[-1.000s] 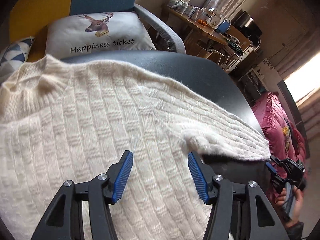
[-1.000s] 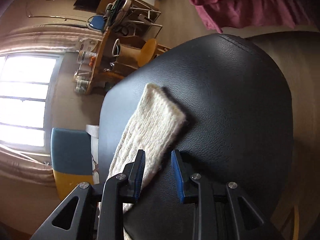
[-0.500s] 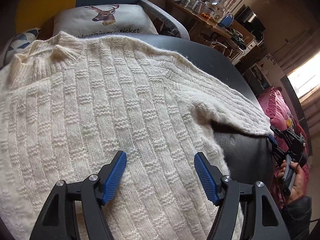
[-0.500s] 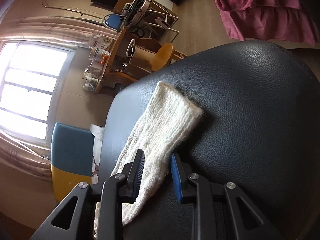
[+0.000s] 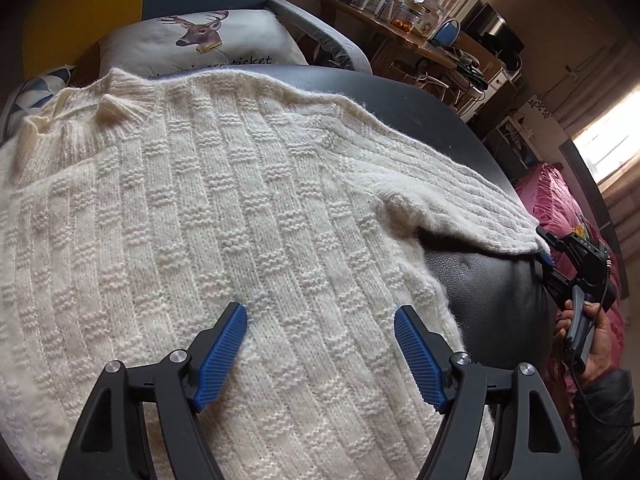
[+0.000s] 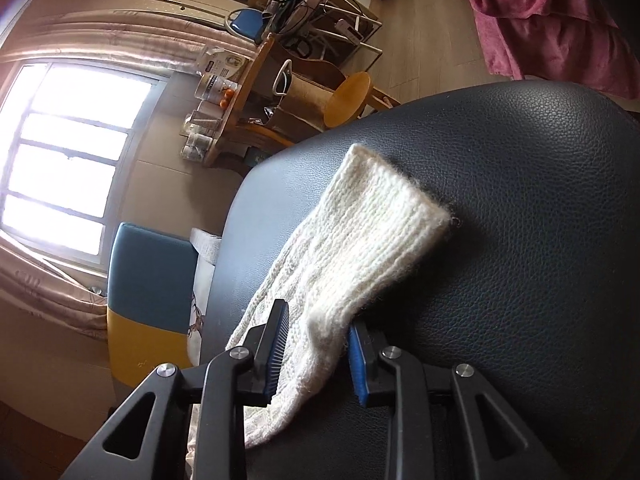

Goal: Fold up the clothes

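Observation:
A cream knitted sweater [image 5: 208,216] lies spread on a black leather surface [image 5: 492,292], its collar at the far left. My left gripper [image 5: 320,340] is open just above the sweater's body. The right sleeve [image 5: 460,196] runs out to the right. In the right wrist view my right gripper [image 6: 316,344] has its jaws around the sleeve [image 6: 360,248], narrowly apart, with the knit bunched between them; the cuff lies ahead on the leather [image 6: 540,240]. The right gripper also shows in the left wrist view [image 5: 568,264] at the sleeve end.
A deer-print cushion [image 5: 200,40] and a blue-and-yellow chair [image 6: 148,288] sit behind the leather surface. A cluttered wooden desk [image 5: 404,36] stands at the back. A pink blanket [image 6: 548,20] hangs to the right. The leather's edge drops off near the right gripper.
My left gripper has moved further over the sweater's body and stayed open. My right gripper has moved onto the sleeve, which now bunches between its jaws.

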{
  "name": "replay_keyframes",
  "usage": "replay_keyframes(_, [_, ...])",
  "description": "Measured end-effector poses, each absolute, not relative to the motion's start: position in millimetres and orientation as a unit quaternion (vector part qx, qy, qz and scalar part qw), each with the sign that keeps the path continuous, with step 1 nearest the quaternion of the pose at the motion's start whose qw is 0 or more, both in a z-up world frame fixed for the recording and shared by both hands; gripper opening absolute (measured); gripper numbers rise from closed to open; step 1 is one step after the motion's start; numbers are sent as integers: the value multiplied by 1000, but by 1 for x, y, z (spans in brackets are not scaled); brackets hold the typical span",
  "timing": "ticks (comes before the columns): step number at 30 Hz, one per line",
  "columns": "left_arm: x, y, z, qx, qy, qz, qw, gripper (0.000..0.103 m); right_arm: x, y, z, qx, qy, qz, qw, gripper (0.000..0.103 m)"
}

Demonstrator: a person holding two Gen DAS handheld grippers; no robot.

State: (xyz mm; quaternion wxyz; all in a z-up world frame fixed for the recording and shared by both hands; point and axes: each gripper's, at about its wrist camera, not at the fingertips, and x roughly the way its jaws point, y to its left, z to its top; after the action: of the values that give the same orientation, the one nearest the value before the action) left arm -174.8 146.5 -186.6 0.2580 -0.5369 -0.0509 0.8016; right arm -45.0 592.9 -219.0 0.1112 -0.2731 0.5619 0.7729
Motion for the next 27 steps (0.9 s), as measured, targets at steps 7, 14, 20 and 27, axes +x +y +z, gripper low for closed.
replay_keyframes(7, [-180,143,-182,-555,-73,786,260,78,-58,570,-206,-302,484,811,130,7])
replay_keyframes(14, [-190,143,-155,-569,-180,738,315,78,-88,495,-190,-365,326,870,64,6])
replay_keyframes(20, [-209,209,-136,-582,-221,689,372,78,-103,448,-180,-390,224,893,18,6])
replay_keyframes(27, [-233,297,-152,-631,-260,614,398,78,-85,437,-171,-364,195,911,8,6])
